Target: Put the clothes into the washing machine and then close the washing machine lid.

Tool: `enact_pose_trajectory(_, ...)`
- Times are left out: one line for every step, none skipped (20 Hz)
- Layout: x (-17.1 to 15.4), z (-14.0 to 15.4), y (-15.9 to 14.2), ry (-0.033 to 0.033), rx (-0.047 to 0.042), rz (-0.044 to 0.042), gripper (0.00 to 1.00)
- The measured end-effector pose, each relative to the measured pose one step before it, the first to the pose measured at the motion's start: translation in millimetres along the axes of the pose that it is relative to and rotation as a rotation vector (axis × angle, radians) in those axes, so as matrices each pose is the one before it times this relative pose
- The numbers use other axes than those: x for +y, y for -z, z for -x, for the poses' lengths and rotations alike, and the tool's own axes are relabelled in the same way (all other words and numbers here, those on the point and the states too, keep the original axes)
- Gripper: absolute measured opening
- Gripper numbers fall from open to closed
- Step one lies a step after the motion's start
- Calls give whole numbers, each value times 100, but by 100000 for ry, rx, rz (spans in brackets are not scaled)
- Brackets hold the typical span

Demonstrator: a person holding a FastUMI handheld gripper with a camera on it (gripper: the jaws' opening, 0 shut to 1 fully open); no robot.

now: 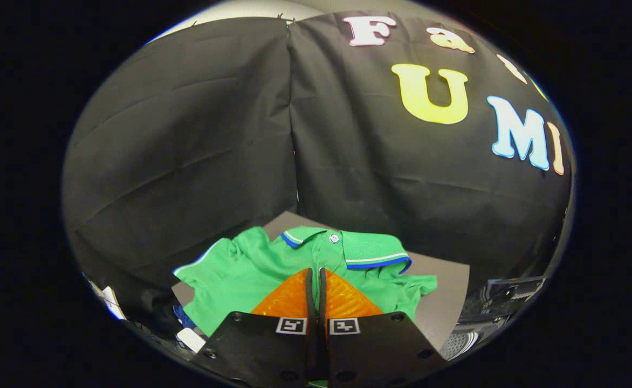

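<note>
Green polo shirt lies spread and rumpled on the grey table, collar with blue-and-white trim and one button on the far side, body and a sleeve running back under the tool. It sits directly ahead of and beneath the fingers.

Tool: the two orange fingers are pressed together, only a thin dark seam between them. Tips point at the placket just below the collar. Can't tell whether any fabric is pinched in that seam; no fold visibly rises between the pads, so I read it as closed with nothing confirmed in hand.

Off to the tool's right, past the table edge, there's a dark housing with a perforated metal surface low down. Likely the washing machine drum, but too little of it is visible to be sure. Lid state not readable.

Step in hand, my read: first one, picking up the shirt. Nothing is in the machine as far as these pixels show, so the task is at its start.

Next move calls for:
- spread the fingers if no cloth is held
- drop onto a raised fold near the collar or placket, where the fabric bunches
- close, lift until the hem clears the table
- swing right toward the perforated surface

Risk: thin cloth, a shallow pinch slips.
</note>
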State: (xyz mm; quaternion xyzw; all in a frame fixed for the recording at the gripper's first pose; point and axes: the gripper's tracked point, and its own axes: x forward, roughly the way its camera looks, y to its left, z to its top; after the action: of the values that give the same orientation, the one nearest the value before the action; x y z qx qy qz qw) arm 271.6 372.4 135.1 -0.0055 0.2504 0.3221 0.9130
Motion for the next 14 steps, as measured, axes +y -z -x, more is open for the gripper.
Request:
enact_pose_trajectory(-5, 426, -780, 154, -2300, 372, 1)
enact_pose_trajectory(-151, 525, -860, 225, -2108, 156, 2)
enact_pose_trajectory(-36, 724, -567, 46, -1389, 4, 2)
enact_pose_trajectory(-273, 697, -615, 120, -1264, -660, 1)
enact_pose_trajectory(-387, 498, -583, 286, -1326, -1017, 1)
enact_pose_trajectory(-437, 600, -649, 378, -1453, -1377, 1)
enact_pose_trajectory(-461, 645, -645, 409, -1116, -1108, 1)
enact_pose_trajectory(-499, 792, -611, 120, -1773, -977, 1)
enact_pose_trajectory(-386, 901, -601, 516, -1740, -656, 1)
enact_pose_trajectory(-710, 750, -655, 903, -1230, -506, 2)
enact_pose_trajectory(-642, 930, -390, 835, -1598, -1030, 1)
enact_pose_trajectory(-860, 828, -543, 867, -1403, -1313, 1)
enact_pose_trajectory(-831, 947, -356, 1132, -1380, -1412, 1)
enact_pose_trajectory(-1100, 992, -518, 1455, -1908, -1557, 1)
